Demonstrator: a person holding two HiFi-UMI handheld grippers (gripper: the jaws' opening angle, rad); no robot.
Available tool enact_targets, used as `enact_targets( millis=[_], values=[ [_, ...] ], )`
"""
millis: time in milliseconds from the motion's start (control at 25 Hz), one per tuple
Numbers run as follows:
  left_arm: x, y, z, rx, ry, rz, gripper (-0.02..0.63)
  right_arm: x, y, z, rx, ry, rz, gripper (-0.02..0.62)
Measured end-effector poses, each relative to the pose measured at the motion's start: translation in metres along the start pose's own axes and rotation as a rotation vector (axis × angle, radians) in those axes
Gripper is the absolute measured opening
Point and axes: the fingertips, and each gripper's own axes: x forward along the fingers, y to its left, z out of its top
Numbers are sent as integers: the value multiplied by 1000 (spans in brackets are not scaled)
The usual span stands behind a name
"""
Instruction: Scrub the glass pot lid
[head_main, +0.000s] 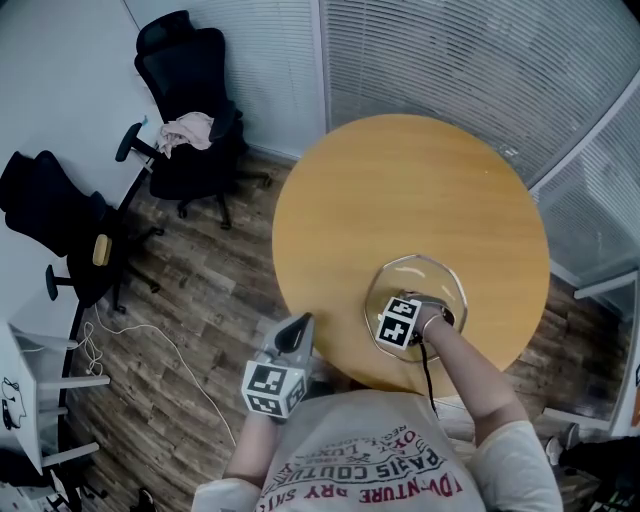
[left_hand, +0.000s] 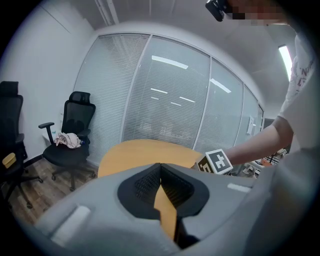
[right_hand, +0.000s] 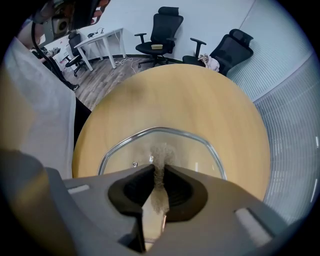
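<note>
Risk: nothing pins the glass pot lid. Your left gripper, jaws closed on nothing, hangs off the table edge, so a hard stroke may skate the lid sideways. Your right gripper pinches a scrub pad; the lid lies flat directly beneath its tips.

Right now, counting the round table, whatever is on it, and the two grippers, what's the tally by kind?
Round table: 1
Glass pot lid: 1
Scrub pad, held in the right jaws: 1
Grippers: 2, the left gripper and the right gripper
Total: 5
</note>
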Motion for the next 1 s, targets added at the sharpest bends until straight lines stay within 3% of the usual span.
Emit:
enact_targets(
  millis=[240, 680, 1000],
  values=[
    [2, 1, -1, 4, 16, -30, 6, -3, 15, -8, 42, -6, 6, 58],
    [16, -35, -12, 39, 55, -136, 6, -12, 48, -53, 138, -35, 22, 58],
    [22, -48, -7, 53, 50, -160, 6, -19, 70, -77, 243, -68, 107, 58]
  ],
)
